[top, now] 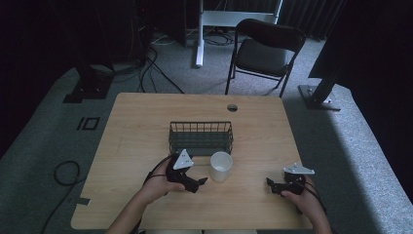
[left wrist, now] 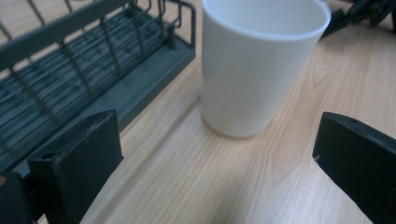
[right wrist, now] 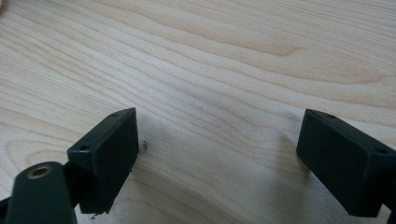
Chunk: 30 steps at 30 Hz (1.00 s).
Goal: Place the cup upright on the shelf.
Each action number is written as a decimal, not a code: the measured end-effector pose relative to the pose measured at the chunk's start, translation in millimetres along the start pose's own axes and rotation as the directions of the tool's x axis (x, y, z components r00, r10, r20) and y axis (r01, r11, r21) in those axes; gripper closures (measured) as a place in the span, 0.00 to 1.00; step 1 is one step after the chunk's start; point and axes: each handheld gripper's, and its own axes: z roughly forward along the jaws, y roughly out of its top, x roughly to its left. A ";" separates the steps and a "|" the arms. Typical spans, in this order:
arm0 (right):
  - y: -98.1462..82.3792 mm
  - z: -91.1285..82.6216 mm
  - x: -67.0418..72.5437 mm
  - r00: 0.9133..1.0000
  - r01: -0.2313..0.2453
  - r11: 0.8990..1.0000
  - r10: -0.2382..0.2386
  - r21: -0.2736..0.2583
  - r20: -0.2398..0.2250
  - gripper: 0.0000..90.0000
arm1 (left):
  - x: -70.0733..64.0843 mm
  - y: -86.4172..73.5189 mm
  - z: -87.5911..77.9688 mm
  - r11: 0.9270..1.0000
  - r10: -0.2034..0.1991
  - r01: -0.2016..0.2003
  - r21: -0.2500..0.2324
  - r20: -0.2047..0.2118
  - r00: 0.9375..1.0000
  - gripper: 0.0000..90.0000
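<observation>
Grey carpet, a black folding chair (top: 265, 51) and trailing cables surround a pale wooden table (top: 146, 122), and near the middle of that table stands a white cup (top: 221, 166), upright and open at the top. It sits just in front of a dark wire basket (top: 200, 137), close to the basket's right front corner; in the left gripper view the cup (left wrist: 254, 65) stands just beside the basket's low rim (left wrist: 93, 84), and whether the two touch is hard to tell. The left tongs (top: 195, 183) lie just to the cup's left, held in the person's left hand (top: 158, 187) and pointed toward it, with a grey three-cornered plate on top. Their jaws are spread wide, one to each side of the left gripper view, with the cup ahead of the gap and bare wood between them, so they grip nothing. Farther right, well apart from the cup, the right tongs (top: 273, 185) rest low over the table in the person's right hand (top: 302, 200). In the right gripper view those jaws are likewise spread, with plain wood grain between them.
</observation>
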 end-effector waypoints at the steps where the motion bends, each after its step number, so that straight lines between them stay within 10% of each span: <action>1: 0.0 0.0 0.0 1.000 0.000 1.000 0.000 0.000 0.000 0.14 | -0.9 1.3 1.6 1.000 0.003 -0.003 -0.003 0.005 1.000 0.02; 30: 0.0 0.0 0.0 1.000 0.000 1.000 0.000 0.000 0.000 0.14 | -15.6 33.5 43.5 0.997 0.068 -0.065 -0.043 0.073 0.995 0.02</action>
